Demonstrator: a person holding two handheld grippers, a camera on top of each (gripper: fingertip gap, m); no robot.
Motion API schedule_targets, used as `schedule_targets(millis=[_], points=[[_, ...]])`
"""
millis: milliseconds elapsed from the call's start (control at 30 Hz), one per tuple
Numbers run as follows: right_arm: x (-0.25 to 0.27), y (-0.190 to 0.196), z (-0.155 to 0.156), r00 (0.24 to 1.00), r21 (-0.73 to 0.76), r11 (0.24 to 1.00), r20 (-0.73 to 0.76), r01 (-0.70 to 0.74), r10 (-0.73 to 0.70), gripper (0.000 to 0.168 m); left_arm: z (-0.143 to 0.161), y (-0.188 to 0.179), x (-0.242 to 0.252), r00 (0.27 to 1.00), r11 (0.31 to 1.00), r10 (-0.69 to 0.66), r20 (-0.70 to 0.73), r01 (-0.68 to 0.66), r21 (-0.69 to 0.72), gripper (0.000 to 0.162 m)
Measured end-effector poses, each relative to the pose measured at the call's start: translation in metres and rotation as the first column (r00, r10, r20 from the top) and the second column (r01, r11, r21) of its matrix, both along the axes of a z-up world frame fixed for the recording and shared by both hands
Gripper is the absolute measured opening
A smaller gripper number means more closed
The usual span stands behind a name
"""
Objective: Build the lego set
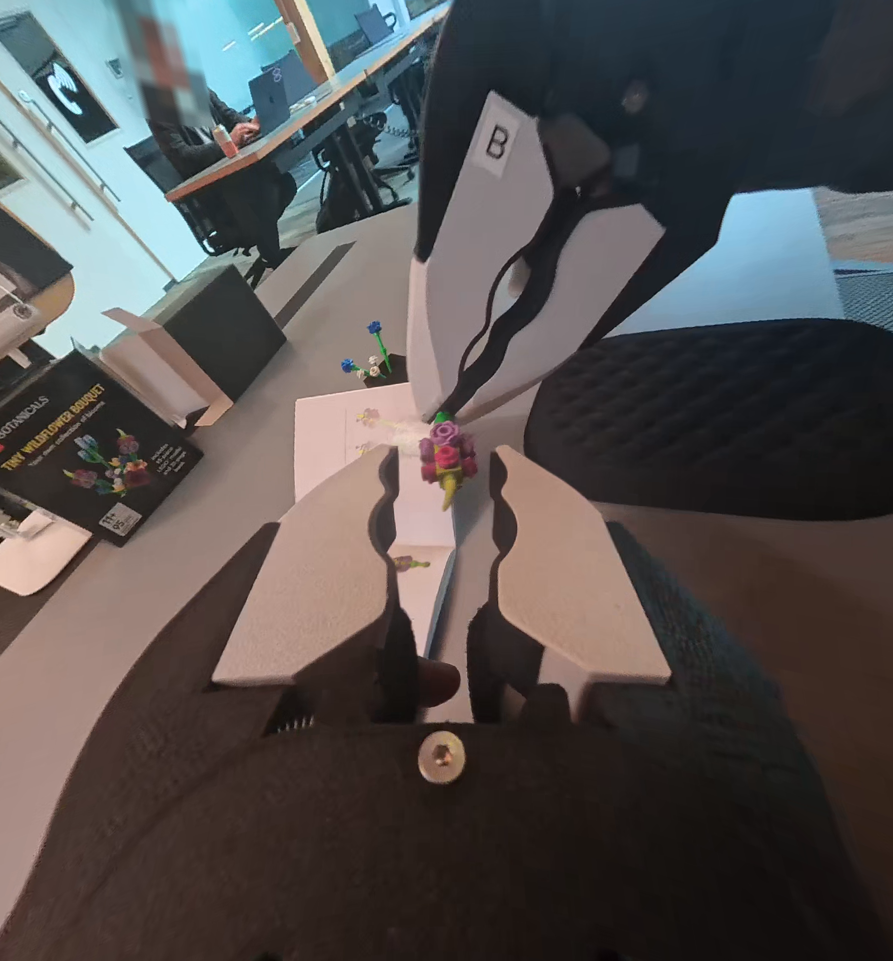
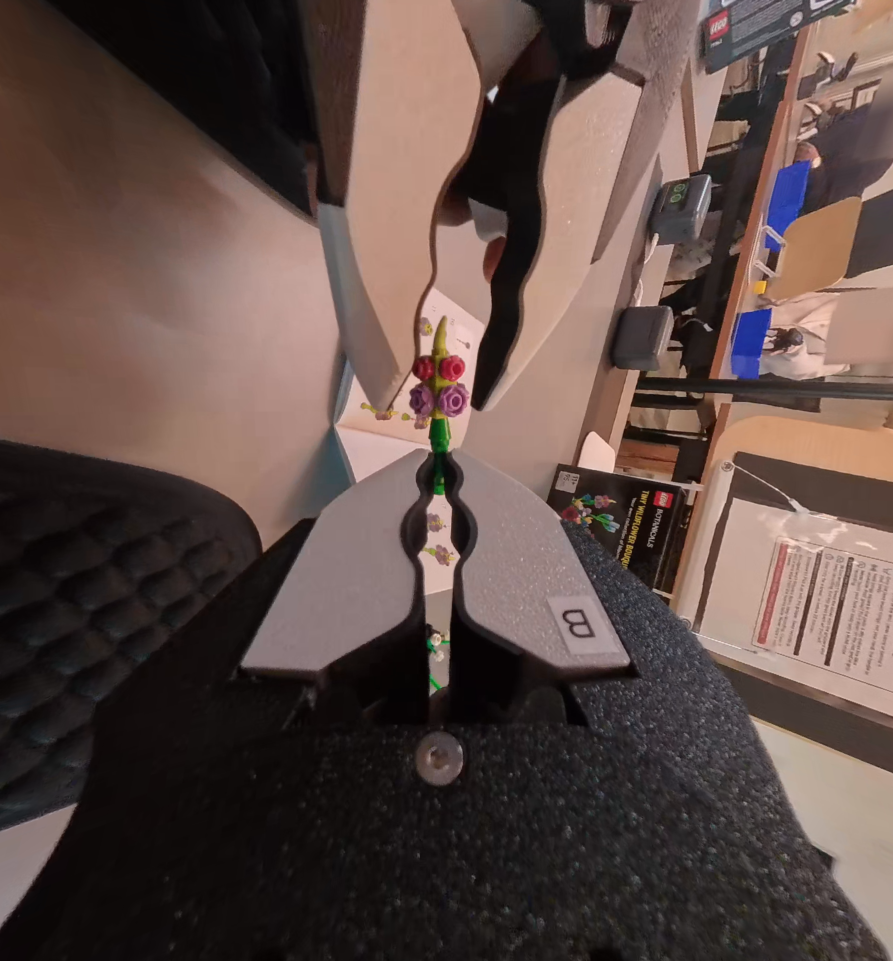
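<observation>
Grey desk [image 1: 122, 650]: R tongs [image 2: 440, 457] clamp flower stem [image 2: 438, 442]; L tongs [image 1: 444, 457] agape, empty, flanking tip.

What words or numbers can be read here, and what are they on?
I won't quote writing; it stands on:
Black cardboard set box: printed lettering.
Small white sticker on the right gripper: one mark.
White laminated wall notice: too small to read.

Flower stem [image 1: 447, 452] fills gap between both hand-held grippers.
</observation>
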State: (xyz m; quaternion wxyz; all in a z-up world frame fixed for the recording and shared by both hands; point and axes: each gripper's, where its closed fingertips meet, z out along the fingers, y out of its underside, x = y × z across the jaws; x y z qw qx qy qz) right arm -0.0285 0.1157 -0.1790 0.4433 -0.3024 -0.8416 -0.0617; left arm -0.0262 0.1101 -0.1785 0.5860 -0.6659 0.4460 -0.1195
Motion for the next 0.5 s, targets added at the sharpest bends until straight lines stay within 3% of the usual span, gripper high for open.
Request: schedule_targets(millis=[33,133,300,400,500], points=[[0.0,0.001,0.0,1.0,0.002,1.0,-0.001,0.001,-0.001,0.003,0.001,-0.001,0.002,1.0,1.0,-0.01,0.007,0.01,-0.003,0.031],[-0.001,0.0,0.0,1.0,-0.002,1.0,-0.006,0.001,-0.001,0.003,0.0,-0.001,0.001,1.0,1.0,-0.005,-0.006,0.005,0.002,0.02],[-0.005,-0.002,0.006,0.998,-0.066,0.998,-0.064,0.008,-0.012,0.005,0.006,-0.003,-0.001,0.997,1.0,-0.009,0.075,0.011,-0.026,0.019],[-0.007,-0.007,0.016,0.987,-0.268,0.963,-0.154,0.01,-0.053,0.021,0.013,-0.006,-0.009,0.977,0.998,0.015,0.213,-0.001,-0.064,0.019],[-0.006,-0.007,0.017,0.969,-0.514,0.858,-0.217,-0.013,-0.116,0.031,0.02,-0.012,-0.023,0.943,0.996,0.056,0.327,-0.028,-0.089,0.019]])
